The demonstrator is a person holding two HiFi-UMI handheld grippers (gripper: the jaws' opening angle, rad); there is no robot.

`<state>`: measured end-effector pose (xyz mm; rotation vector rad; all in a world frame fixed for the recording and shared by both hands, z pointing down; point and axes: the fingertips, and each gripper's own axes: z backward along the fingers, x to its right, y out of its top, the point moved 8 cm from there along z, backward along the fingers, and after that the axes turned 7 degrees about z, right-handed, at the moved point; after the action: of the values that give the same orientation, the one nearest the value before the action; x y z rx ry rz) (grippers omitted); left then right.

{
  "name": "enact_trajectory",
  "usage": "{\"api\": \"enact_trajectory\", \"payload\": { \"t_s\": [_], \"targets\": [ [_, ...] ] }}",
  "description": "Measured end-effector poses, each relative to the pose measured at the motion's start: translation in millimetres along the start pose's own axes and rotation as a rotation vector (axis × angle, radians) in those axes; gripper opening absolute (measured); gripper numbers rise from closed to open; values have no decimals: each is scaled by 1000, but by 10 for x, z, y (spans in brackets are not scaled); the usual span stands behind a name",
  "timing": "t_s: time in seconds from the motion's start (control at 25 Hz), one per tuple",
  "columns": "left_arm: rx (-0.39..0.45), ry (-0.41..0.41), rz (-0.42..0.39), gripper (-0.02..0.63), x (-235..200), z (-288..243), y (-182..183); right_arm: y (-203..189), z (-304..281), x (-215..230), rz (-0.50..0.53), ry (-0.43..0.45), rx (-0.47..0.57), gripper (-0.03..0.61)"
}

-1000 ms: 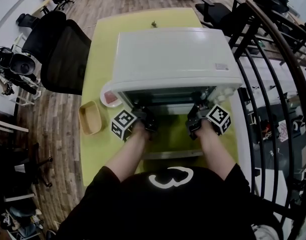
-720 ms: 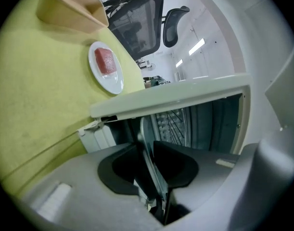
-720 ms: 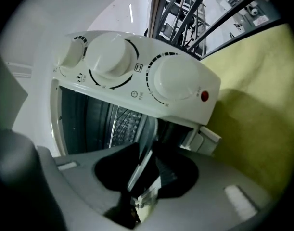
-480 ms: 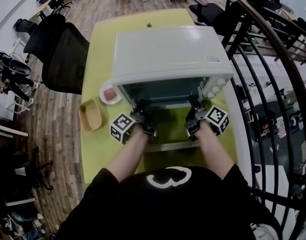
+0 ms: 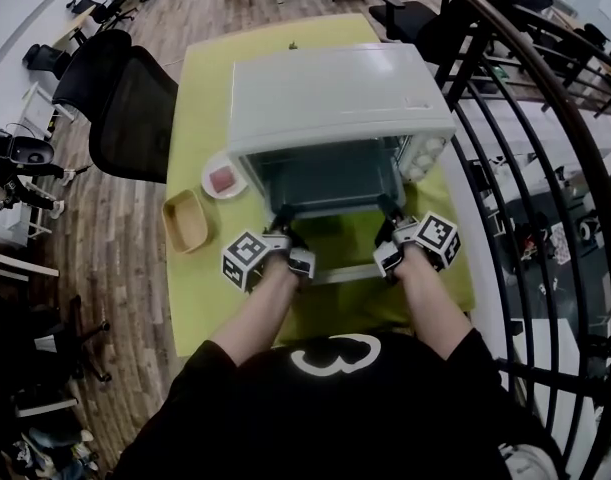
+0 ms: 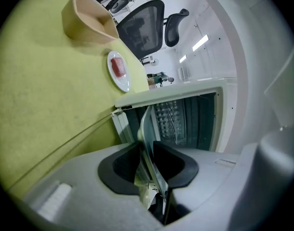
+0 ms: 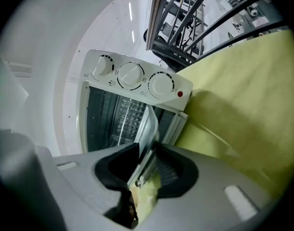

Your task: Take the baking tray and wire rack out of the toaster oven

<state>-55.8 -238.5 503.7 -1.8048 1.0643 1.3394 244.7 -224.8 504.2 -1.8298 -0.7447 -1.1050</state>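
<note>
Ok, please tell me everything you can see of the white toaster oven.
The white box-shaped toaster oven looks like painted metal and stands on the yellow-green table. Its see-through door is folded down toward the person. Three white knobs and a red lamp sit beside the opening. The left gripper and right gripper clamp a thin metal tray at its mouth.

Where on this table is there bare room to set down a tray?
Bare table between the tan dish and the person's left arm; also behind the toaster oven. Crowded: plate and dish beside the oven; left gripper, right gripper before it.
</note>
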Motion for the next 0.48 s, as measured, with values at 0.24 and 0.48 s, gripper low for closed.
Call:
{"api": "enact_trajectory", "payload": {
  "t_s": [0.24,0.48],
  "targets": [
    [-22,-19,1,100,-31,135,-83,-52,186,5,8,-2,3,104],
    [-34,-22,-1,100,-67,292,-140,-142,363,1,15,-2,5,100]
  ]
}}
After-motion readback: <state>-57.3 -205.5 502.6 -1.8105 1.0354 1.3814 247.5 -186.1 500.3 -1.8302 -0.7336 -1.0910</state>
